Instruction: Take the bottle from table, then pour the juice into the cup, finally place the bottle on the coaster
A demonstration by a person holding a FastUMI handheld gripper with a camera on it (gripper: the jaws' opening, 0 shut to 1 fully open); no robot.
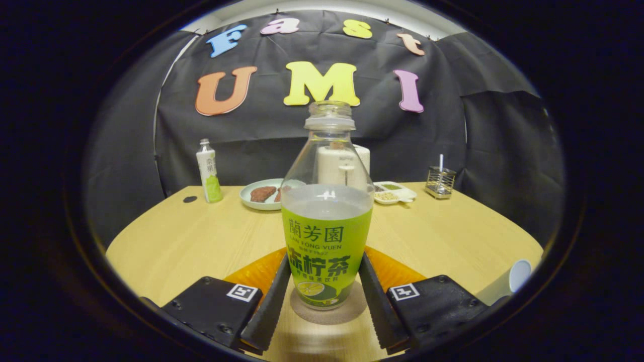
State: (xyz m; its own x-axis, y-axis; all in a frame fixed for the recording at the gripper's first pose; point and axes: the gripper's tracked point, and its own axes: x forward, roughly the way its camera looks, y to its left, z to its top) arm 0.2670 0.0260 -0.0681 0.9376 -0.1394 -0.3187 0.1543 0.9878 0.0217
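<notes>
A clear bottle [327,241] with a green label and no cap stands upright on a round brown coaster [329,310], about half full of pale juice. My gripper [325,259] is shut on the bottle, one finger pressing on each side of its lower body. An orange mat [254,274] lies under and behind the coaster. A pale cup [517,275] stands far off to the right of the fingers, near the table's edge.
On the far side of the wooden table [191,241] are a small white-and-green bottle [209,172], a plate with brown food [261,194], a white paper roll [363,157] behind the bottle, a divided snack dish [395,193] and a wire holder [439,182].
</notes>
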